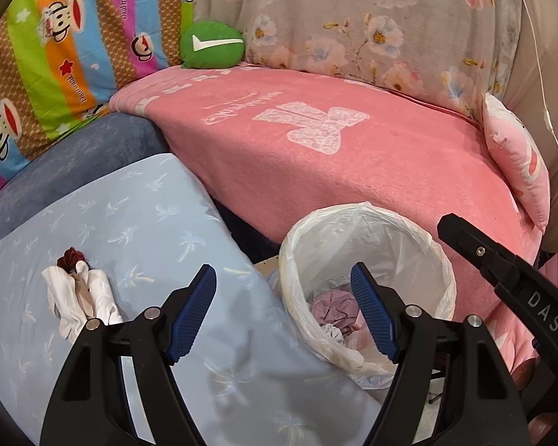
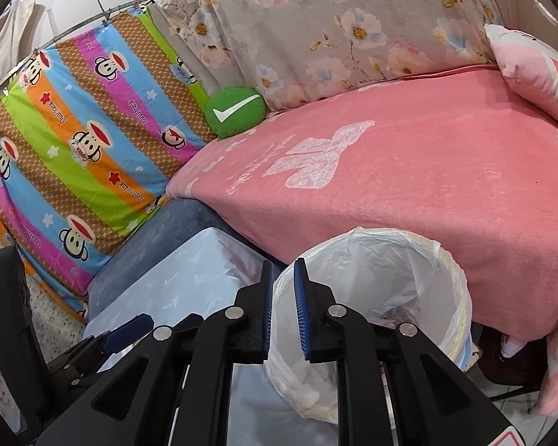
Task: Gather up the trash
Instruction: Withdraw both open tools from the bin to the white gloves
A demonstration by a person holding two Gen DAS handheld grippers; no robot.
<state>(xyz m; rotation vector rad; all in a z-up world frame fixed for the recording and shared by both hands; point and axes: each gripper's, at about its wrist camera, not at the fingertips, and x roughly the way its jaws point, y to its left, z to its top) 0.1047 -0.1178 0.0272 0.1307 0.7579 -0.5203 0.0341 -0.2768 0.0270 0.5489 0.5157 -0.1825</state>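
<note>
Trash: crumpled white tissue wad with a dark red bit [image 1: 79,290] on top, lying on the pale blue cover, left of the left tool; more crumpled pink and white scraps [image 1: 334,310] in the bottom of the bin.
Pink blanket [image 1: 353,171]: spread over the bed behind the bin, white bow print on it.
Striped monkey sheet [image 2: 78,141]: hung up at back left.
Floral sheet [image 1: 353,18]: draped behind the bed.
Pale blue cover [image 1: 137,230]: palm print, over the padded surface left of the bin.
Bin [image 1: 439,256]: round, white bag liner folded over the rim, between blue cover and bed.
Pink pillow [image 1: 520,171]: at the right end of the bed.
Green cushion [image 1: 212,44]: white tick mark, at the back edge of the blanket.
Left tool [image 1: 283,310]: wide open, empty, right finger over the bin mouth.
Right tool [image 2: 282,310]: only a narrow gap between pads, nothing gripped, poised over the bin's near rim.
</note>
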